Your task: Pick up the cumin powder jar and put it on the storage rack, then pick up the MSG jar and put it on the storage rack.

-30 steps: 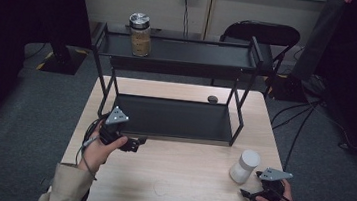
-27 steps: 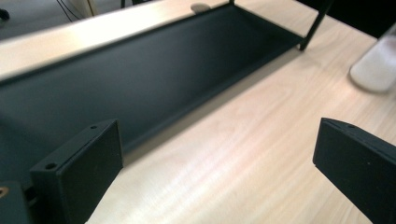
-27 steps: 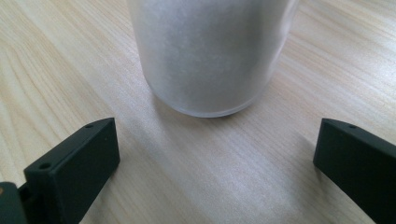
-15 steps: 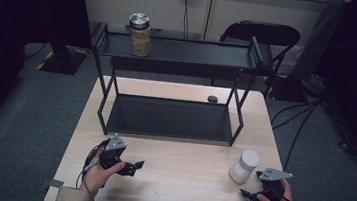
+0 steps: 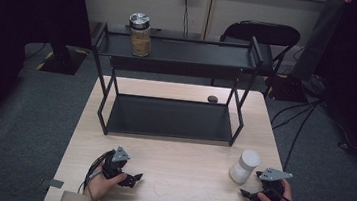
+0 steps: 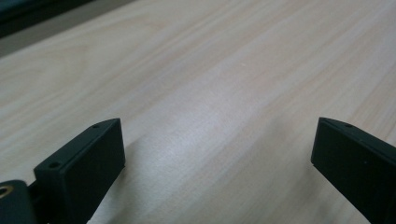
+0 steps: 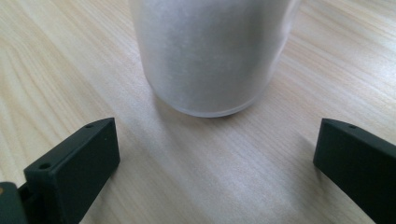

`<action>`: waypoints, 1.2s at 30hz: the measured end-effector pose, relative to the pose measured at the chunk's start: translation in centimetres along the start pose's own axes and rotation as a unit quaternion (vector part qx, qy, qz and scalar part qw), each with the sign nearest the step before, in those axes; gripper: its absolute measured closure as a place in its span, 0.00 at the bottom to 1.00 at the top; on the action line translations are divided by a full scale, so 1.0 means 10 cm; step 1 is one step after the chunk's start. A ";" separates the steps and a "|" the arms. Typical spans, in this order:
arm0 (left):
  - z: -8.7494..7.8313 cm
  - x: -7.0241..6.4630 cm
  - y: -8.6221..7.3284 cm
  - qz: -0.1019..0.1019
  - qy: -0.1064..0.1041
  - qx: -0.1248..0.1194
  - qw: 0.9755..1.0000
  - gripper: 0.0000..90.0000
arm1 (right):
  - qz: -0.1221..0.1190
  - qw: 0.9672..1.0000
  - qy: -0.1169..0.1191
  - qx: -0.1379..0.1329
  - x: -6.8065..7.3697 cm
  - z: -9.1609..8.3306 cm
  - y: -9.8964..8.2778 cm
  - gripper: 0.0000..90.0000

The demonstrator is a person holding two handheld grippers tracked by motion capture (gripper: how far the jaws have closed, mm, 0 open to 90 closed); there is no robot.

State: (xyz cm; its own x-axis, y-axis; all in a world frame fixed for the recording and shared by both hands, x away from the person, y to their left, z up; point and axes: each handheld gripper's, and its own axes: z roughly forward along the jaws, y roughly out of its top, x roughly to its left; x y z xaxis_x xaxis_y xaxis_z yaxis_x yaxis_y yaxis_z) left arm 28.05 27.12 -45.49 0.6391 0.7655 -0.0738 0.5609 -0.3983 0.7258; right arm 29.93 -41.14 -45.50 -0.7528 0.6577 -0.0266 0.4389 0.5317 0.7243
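The frosted white cylindrical jar (image 7: 212,51), likely light, rigid and slick, stands just beyond the right gripper (image 7: 215,163), whose spread jaws should clasp its mid-body squarely.

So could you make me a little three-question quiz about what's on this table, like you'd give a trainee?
1. True or false: the right gripper has its jaws closed around the white jar.
2. Where does the metal-lidded jar stand: A) the rack's top shelf, B) the rack's bottom shelf, C) the table?
3. Fill in: the left gripper has only bare ____ between its jaws.

Key: 1. False; the jaws are wide open, short of the jar. 2. A, on the black rack. 3. Table.
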 end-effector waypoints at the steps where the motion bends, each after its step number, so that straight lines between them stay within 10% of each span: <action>1: 0.00 0.00 0.00 0.005 -0.001 0.003 1.000 0.02 | -0.001 1.000 0.001 0.000 0.00 0.00 0.00 0.00; 9: 0.01 -0.07 -0.03 0.040 0.015 0.007 0.999 0.02 | -0.001 1.000 0.001 0.000 0.00 0.00 0.00 0.00; 36: 0.02 -0.05 -0.09 0.044 0.012 -0.005 0.999 0.00 | -0.001 1.000 0.001 0.000 0.00 0.00 0.00 0.00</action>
State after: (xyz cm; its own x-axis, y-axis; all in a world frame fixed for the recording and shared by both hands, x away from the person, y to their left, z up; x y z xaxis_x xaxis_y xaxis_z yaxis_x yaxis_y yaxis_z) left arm 27.31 26.97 -46.20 0.6721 0.7404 0.0066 0.4984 -0.4590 0.7355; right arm 29.92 -41.16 -45.50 -0.7551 0.6551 -0.0271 0.4368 0.5335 0.7243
